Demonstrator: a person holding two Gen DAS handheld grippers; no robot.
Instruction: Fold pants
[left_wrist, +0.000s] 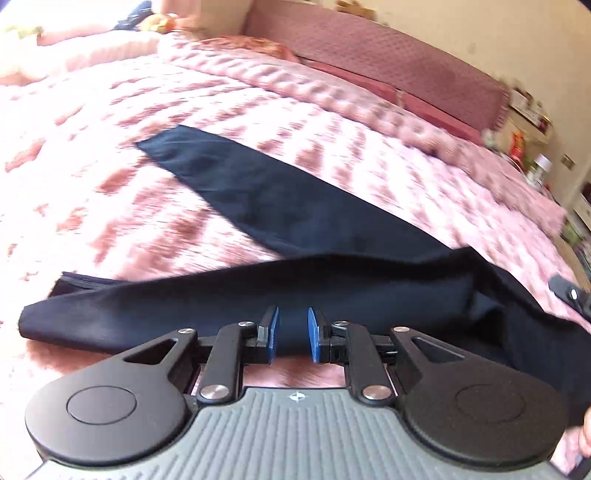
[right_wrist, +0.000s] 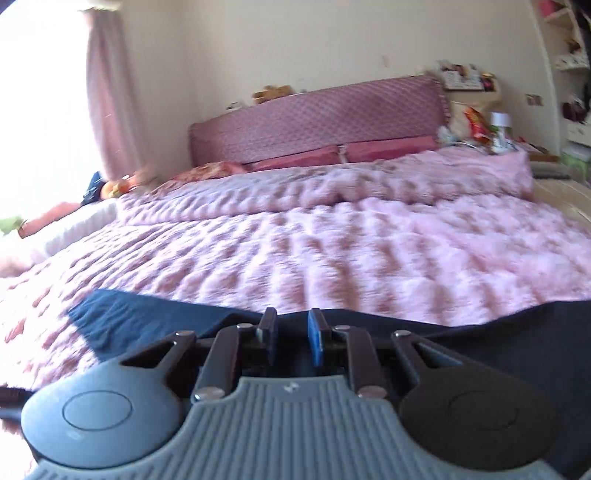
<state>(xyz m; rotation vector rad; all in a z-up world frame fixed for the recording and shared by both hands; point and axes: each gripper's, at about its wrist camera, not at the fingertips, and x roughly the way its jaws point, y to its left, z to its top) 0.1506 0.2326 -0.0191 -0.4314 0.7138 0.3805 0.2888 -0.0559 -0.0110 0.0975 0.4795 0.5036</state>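
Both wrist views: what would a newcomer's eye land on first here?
The dark pants, stretched across the fluffy pink blanket, stand out sharply against it. In the left wrist view a bunched fold of them sits between the blue pads of the left tool. Behind, a mauve headboard stands against the cream wall.
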